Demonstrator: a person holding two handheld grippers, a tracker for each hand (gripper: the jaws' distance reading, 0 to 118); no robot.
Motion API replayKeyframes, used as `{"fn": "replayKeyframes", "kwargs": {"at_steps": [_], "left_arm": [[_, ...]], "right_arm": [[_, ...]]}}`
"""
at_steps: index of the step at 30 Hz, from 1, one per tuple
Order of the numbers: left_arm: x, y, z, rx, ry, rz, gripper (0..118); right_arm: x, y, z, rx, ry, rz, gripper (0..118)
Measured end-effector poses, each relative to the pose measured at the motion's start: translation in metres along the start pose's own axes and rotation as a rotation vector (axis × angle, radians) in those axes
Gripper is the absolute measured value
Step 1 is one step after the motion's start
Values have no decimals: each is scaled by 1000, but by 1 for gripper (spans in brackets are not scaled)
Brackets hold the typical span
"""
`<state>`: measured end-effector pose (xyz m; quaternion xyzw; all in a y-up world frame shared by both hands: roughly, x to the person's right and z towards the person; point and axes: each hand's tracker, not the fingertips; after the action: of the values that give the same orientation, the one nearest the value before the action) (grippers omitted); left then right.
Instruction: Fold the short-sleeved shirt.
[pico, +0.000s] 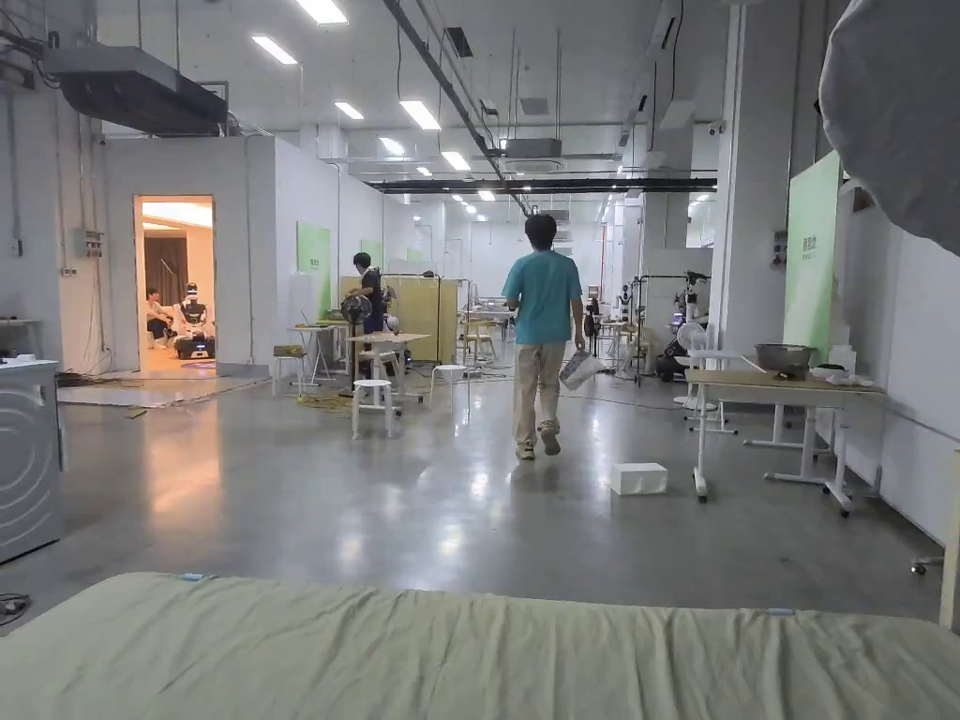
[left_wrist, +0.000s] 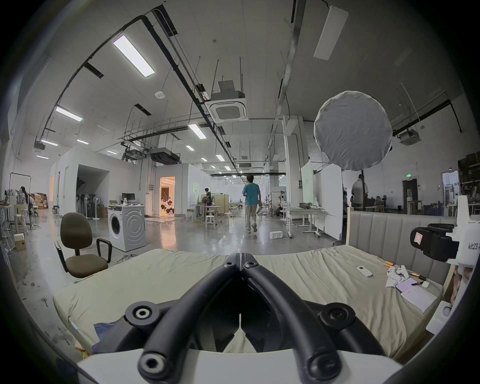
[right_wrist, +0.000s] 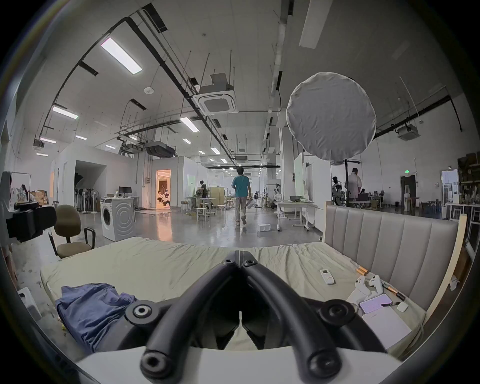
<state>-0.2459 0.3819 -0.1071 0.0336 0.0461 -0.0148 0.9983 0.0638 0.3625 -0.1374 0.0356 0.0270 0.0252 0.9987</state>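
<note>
Head view: the camera looks out level across the hall, so the bed shows as a bare strip of pale green sheet at the bottom edge. A person in a teal shirt walks away over the concrete floor beyond the bed. My judgement is that folding has not begun.

Left gripper view: the left gripper hangs above the bed's near side, aimed across the bed at the hall. Its fingers are clenched tip to tip and grip nothing; sheet lies below them. A corner of blue cloth peeks out at the bed's near left edge. At the right edge of the picture the right gripper is held level beside it.

Right gripper view: the short-sleeved shirt, blue and crumpled in a heap, lies on the bed's near left corner, apart from both tools. The right gripper's fingers are also pressed together, empty, above the sheet. A remote control, two game controllers and a tablet sit by the headboard, probably parked there to leave the middle free for folding.
</note>
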Motion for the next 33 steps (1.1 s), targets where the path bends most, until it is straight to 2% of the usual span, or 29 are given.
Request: {"fn": "replayKeyframes", "kwargs": {"at_steps": [5, 33], "left_arm": [[-2, -1, 0, -7, 7, -2, 0], [-9, -1, -1, -4, 13, 32, 0]], "right_arm": [[4, -2, 0, 1, 12, -47, 0], [1, 3, 0, 4, 36, -33, 0]]}}
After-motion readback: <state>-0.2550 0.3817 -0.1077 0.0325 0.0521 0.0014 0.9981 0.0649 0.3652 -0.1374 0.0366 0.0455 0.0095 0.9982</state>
